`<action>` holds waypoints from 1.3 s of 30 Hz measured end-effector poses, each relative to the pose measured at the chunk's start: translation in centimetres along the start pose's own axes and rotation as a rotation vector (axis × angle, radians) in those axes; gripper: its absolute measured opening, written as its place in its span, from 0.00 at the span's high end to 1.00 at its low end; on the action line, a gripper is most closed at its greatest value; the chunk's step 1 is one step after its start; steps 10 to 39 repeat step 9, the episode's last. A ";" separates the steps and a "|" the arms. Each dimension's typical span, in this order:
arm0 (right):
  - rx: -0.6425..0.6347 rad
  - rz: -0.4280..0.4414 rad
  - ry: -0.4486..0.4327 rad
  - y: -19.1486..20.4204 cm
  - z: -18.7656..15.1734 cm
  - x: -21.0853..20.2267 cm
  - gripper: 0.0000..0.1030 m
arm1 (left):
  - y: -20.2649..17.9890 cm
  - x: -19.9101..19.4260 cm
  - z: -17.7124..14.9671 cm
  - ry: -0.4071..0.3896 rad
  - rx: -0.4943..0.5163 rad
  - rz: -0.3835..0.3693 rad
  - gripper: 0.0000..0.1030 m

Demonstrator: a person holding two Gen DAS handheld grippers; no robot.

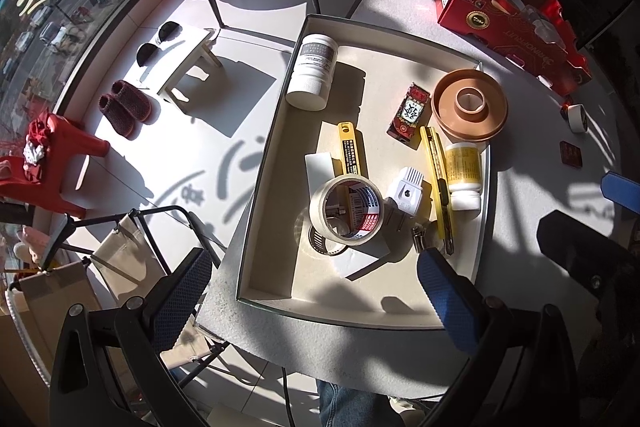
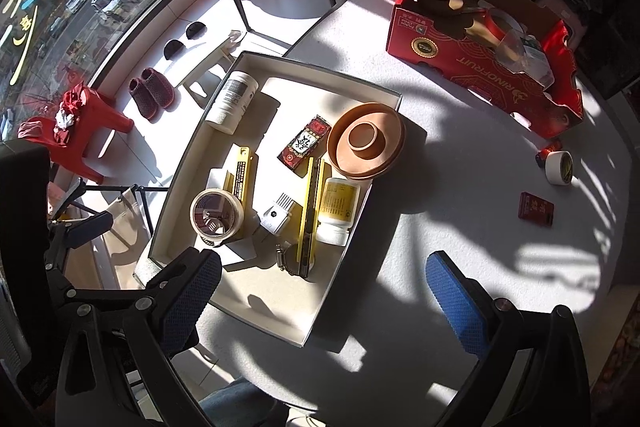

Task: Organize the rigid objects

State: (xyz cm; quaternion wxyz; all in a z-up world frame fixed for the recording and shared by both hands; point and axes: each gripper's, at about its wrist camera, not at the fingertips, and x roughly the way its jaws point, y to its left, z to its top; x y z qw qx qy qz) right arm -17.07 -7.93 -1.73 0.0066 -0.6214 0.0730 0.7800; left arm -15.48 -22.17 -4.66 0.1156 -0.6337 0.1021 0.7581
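Left gripper (image 1: 312, 291) and right gripper (image 2: 324, 291) hover wide apart, empty; tape roll (image 1: 346, 209) lies at 12 o'clock inside tray (image 1: 264, 279).

Hard sunlight enters through the window (image 1: 60, 7) at upper left, throwing sharp dark shadows across the table (image 2: 460, 227) and tray (image 1: 400, 75). Fisheye bending curves the edges; corners fall black.

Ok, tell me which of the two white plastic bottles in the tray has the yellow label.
The smaller white plastic bottle by the tray's right wall, beside the long yellow utility knife. The larger white bottle in the far corner has a grey label.
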 end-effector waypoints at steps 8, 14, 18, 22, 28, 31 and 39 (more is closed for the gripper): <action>0.001 0.005 0.011 0.3 -0.1 0.2 0.00 | 0.1 0.1 -0.4 -0.006 -0.006 -0.012 0.00; 0.000 0.004 0.011 0.3 -0.1 0.2 0.00 | 0.1 0.1 -0.4 -0.002 -0.006 -0.011 0.00; 0.000 0.004 0.011 0.3 -0.1 0.2 0.00 | 0.1 0.1 -0.4 -0.002 -0.006 -0.011 0.00; 0.000 0.004 0.011 0.3 -0.1 0.2 0.00 | 0.1 0.1 -0.4 -0.002 -0.006 -0.011 0.00; 0.000 0.004 0.011 0.3 -0.1 0.2 0.00 | 0.1 0.1 -0.4 -0.002 -0.006 -0.011 0.00; 0.000 0.004 0.011 0.3 -0.1 0.2 0.00 | 0.1 0.1 -0.4 -0.002 -0.006 -0.011 0.00; 0.000 0.004 0.011 0.3 -0.1 0.2 0.00 | 0.1 0.1 -0.4 -0.002 -0.006 -0.011 0.00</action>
